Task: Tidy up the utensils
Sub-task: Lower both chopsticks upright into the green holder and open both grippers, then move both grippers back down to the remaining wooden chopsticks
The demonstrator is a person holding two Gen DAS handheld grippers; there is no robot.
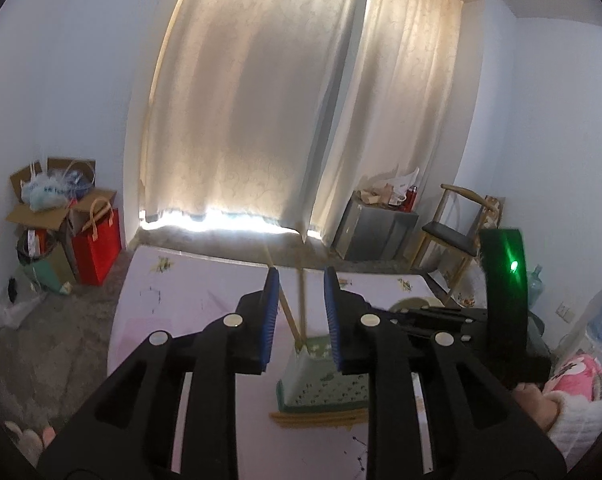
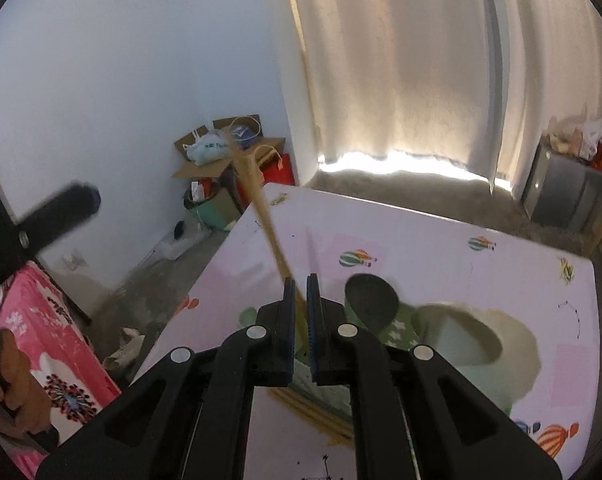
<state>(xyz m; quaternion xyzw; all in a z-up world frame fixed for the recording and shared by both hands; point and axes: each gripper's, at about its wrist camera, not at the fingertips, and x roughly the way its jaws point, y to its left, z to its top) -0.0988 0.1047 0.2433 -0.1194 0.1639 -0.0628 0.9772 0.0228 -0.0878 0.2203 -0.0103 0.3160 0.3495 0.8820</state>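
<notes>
Left gripper point(image 1: 301, 280) jaws spread around upright chopsticks point(image 1: 297, 308) in the green holder point(image 1: 321, 384); right gripper point(image 2: 300, 280) jaws pinching chopsticks

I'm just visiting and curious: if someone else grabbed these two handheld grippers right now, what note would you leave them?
Left gripper: open, with its jaws either side of the standing chopsticks and not touching them.
Right gripper: nearly shut around a slanting chopstick; it is unclear whether it actually grips.
Done: chopsticks stand in the green holder.
Left: the loose chopsticks lying on the table in front of the holder probably go in next.
</notes>
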